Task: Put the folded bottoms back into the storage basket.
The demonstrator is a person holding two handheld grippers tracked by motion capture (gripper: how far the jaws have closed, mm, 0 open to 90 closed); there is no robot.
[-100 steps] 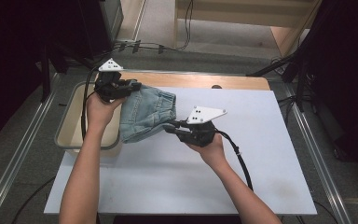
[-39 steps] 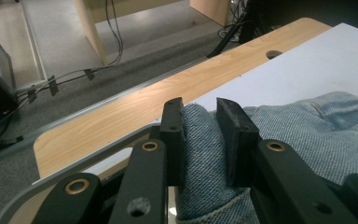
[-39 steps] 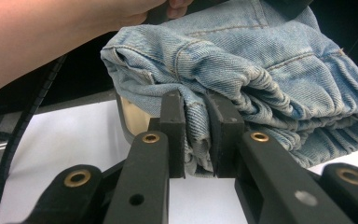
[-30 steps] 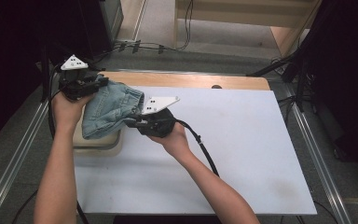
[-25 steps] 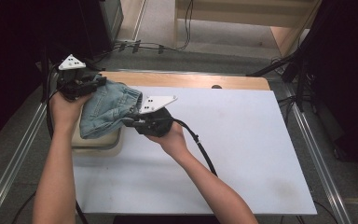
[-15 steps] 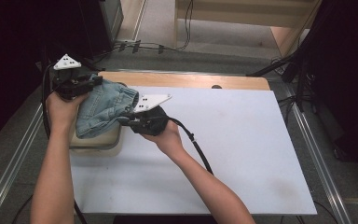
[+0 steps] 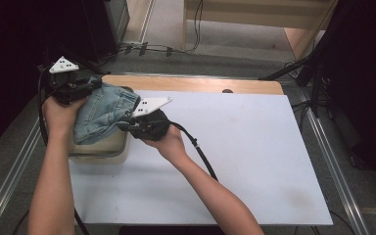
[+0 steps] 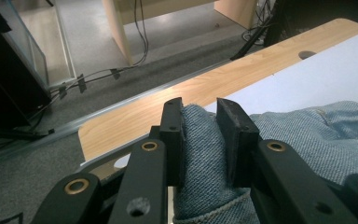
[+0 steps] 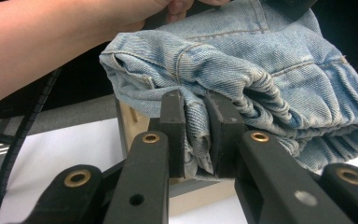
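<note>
White table (image 7: 254, 147) across the middle of the high view, wood strip along its far edge. At left of frame, a shallow tan bin (image 7: 108, 149) at the table's left edge, partly covered. Above the bin, folded jeans (image 7: 103, 112) held up between two hands, denim bunched and sagging toward the bin; whether touching the rim cannot be told. At upper left, left hand-held gripper (image 7: 81, 88) clamped on the jeans' far left edge; in the left gripper view, both black jaws (image 8: 200, 135) pressed onto a thick fold of denim (image 8: 303, 135), wood strip and grey floor beyond. Just right of the jeans, at centre left, right hand-held gripper (image 7: 127, 125) closed on the near right edge, cable trailing down along the forearm; in the right gripper view, jaws (image 9: 196, 135) pinching a seamed hem of the jeans (image 9: 261, 70), bin wall (image 9: 135, 123) directly behind and below, the other forearm across the upper left of that frame.
</note>
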